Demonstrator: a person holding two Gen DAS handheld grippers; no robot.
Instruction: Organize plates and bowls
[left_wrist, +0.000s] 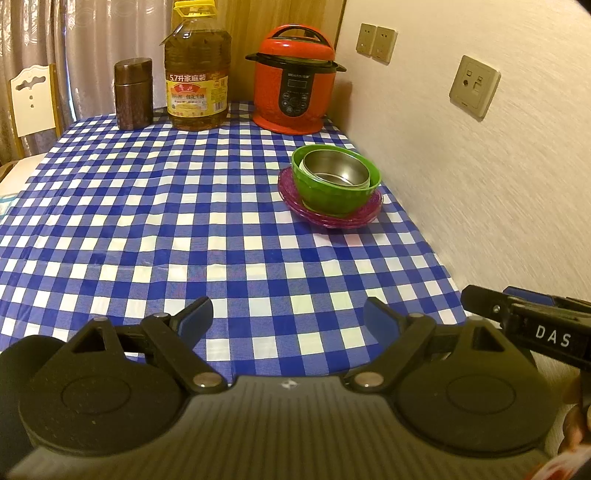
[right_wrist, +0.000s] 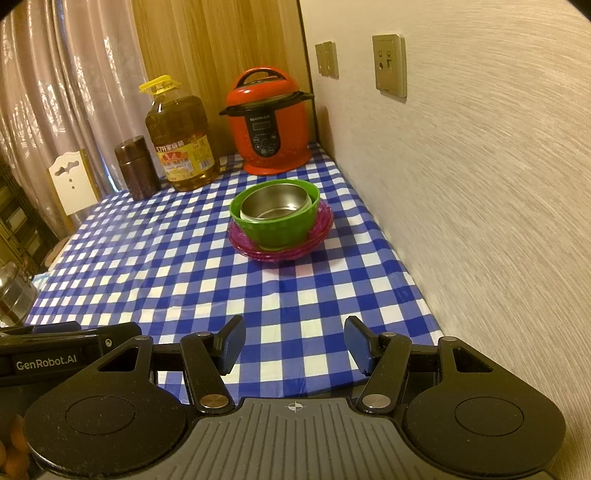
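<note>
In front of the red pressure cooker (right_wrist: 269, 122), a steel bowl (right_wrist: 276, 203) nests in a green bowl (right_wrist: 275, 214) on stacked magenta plates (right_wrist: 280, 246). Both are probably light, stiff and slick: pinch a rim. The left gripper (left_wrist: 288, 319) and right gripper (right_wrist: 294, 345) gape, empty.

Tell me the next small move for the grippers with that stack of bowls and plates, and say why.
Probably none beyond a small retreat. The steel bowl already sits nested in the green bowl, which stands on the pink plates near the wall. Both the left gripper and right gripper are open, empty and well short of the stack, so the tidying looks finished.
</note>
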